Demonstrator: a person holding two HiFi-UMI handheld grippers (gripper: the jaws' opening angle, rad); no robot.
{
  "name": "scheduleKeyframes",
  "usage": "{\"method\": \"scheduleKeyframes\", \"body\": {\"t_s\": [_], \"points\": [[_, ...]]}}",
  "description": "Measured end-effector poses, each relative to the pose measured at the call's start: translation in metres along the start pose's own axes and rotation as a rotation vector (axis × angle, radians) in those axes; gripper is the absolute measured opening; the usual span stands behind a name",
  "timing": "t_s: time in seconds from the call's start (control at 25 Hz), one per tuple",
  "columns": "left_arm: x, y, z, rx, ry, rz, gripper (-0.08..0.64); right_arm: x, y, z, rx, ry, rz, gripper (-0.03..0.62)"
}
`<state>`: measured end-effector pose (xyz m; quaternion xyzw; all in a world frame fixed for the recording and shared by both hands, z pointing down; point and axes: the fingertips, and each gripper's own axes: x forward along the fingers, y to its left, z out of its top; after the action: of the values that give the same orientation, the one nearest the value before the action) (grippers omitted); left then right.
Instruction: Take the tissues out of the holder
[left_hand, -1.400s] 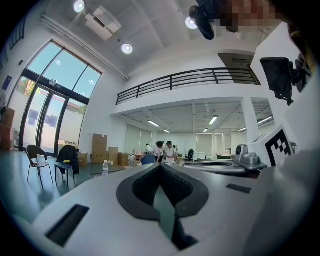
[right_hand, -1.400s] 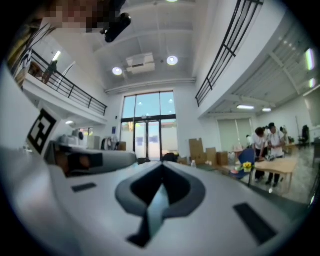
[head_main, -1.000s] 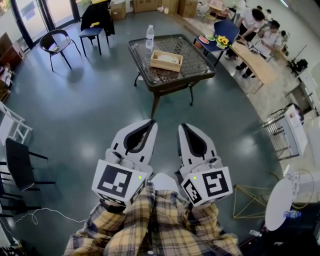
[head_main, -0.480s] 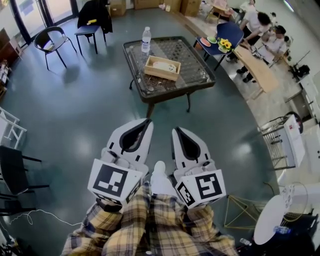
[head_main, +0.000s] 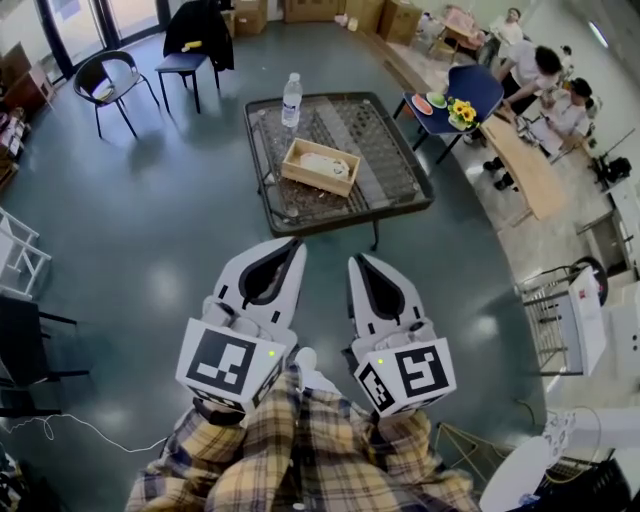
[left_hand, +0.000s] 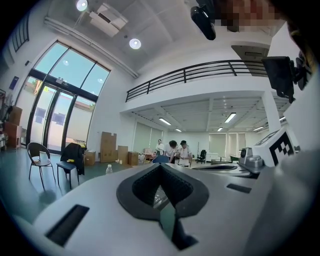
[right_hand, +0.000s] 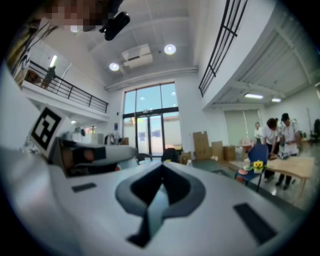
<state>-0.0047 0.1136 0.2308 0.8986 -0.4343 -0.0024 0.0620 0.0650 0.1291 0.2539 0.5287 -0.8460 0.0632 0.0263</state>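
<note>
Tissues (head_main: 327, 163), seemingly untouched, sit in the holder (head_main: 303, 173) on the table (head_main: 398, 172) at twelve o'clock, well apart from the left claw (head_main: 296, 244) and right claw (head_main: 356, 262), both closed and empty; nothing is done yet.

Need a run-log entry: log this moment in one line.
left gripper: shut, empty | right gripper: shut, empty | wooden tissue holder: on table, tissues inside, beyond both grippers | task: not started

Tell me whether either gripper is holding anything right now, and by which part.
Nothing is held. The left gripper and right gripper are both shut and empty; the wooden tissue holder sits untouched on the table ahead.
</note>
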Motion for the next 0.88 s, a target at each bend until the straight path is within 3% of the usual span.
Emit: {"method": "scheduleKeyframes", "body": {"t_s": [0.44, 0.88], "points": [[0.063, 0.035, -0.016, -0.023, 0.022, 0.060, 0.017, 0.059, -0.051, -0.014, 0.006, 0.035, 0.037, 0.009], [0.165, 0.104, -0.007, 0.002, 0.031, 0.027, 0.017, 0.162, -0.106, -0.003, 0.009, 0.020, 0.009, 0.009]]}}
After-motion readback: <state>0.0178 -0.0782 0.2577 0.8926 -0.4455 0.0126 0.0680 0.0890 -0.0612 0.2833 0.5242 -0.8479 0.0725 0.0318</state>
